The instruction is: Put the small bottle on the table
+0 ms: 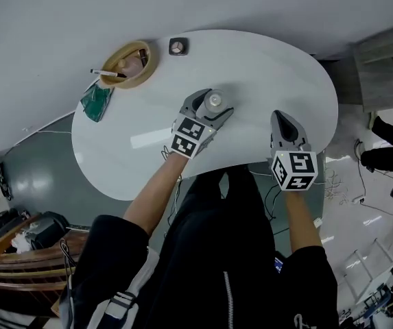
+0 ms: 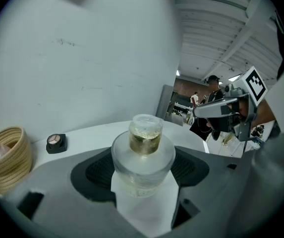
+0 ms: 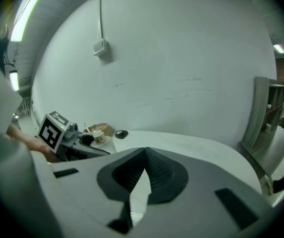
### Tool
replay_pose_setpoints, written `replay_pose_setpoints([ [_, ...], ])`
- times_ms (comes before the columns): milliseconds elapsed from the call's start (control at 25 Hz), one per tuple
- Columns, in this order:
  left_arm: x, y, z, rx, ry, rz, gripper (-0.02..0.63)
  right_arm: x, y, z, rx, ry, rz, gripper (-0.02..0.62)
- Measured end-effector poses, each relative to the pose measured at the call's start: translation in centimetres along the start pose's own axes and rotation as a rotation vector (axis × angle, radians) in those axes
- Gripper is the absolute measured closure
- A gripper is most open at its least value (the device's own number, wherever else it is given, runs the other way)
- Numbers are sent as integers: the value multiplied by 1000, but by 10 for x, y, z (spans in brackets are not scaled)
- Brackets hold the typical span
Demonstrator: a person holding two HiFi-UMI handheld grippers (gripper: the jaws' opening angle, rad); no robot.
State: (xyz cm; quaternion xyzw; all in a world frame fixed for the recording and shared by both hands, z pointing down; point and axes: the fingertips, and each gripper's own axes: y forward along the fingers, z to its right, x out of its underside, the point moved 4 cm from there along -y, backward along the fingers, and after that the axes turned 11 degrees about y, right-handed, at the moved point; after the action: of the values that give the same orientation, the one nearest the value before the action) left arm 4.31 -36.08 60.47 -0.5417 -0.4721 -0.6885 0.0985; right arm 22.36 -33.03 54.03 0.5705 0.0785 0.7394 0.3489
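Where the white oval table (image 1: 285,81) spreads beneath both claws, a woven basket (image 1: 148,62) sits far ahead and to the left of the left claw (image 1: 215,103). It holds something pale that cannot be made out, and a pen (image 1: 107,73) lies across its rim. A green packet (image 1: 97,101) lies just beside the basket, on its nearer side. A small black case (image 1: 178,46) rests ahead of the left claw, apart from it. The right claw (image 3: 144,157), jaws pressed together on nothing, hangs to the right over the table's near edge. The left claw clamps the small bottle (image 2: 144,148) upright over the table's middle. The bottle is squat clear glass with a broad shoulder and a gold-tinted neck under a clear cap.
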Motion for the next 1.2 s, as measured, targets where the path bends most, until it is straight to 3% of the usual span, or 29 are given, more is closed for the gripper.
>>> replay_pose_setpoints([
  [600, 8, 90, -31, 2, 65, -38, 268, 19, -4, 23, 74, 63, -35, 592],
  [920, 21, 105, -34, -26, 80, -57, 268, 22, -3, 31, 74, 74, -57, 592],
  [1200, 29, 110, -30, -3, 85, -84, 261, 14, 1, 30, 61, 64, -52, 592],
])
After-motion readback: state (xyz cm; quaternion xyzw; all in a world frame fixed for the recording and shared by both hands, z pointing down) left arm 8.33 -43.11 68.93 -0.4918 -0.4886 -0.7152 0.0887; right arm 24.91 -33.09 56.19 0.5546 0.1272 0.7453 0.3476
